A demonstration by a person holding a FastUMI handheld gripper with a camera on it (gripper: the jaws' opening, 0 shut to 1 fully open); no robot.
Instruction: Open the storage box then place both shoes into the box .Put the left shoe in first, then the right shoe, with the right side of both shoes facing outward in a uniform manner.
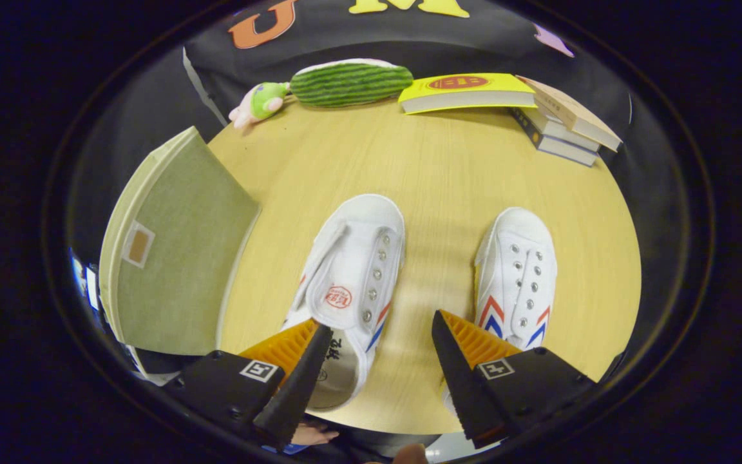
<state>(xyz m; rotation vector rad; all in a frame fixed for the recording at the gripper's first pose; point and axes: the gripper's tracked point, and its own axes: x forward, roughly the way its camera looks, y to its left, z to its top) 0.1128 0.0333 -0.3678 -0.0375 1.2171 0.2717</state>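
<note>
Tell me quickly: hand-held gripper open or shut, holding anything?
Hand-held gripper: open, holding nothing; its fingers spread over the heel of the left white shoe.

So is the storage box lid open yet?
Shut, it seems: the green fabric storage box shows its lid flat on top. The tongs are open over the left shoe.

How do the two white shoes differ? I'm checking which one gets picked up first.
The left-hand shoe lies nearer the green box, its tongue folded up showing a red stamp; the right-hand shoe has its tongue flat. The open gripper overlaps the left-hand one more. Both are white, unlaced, with red-blue stripes.
</note>
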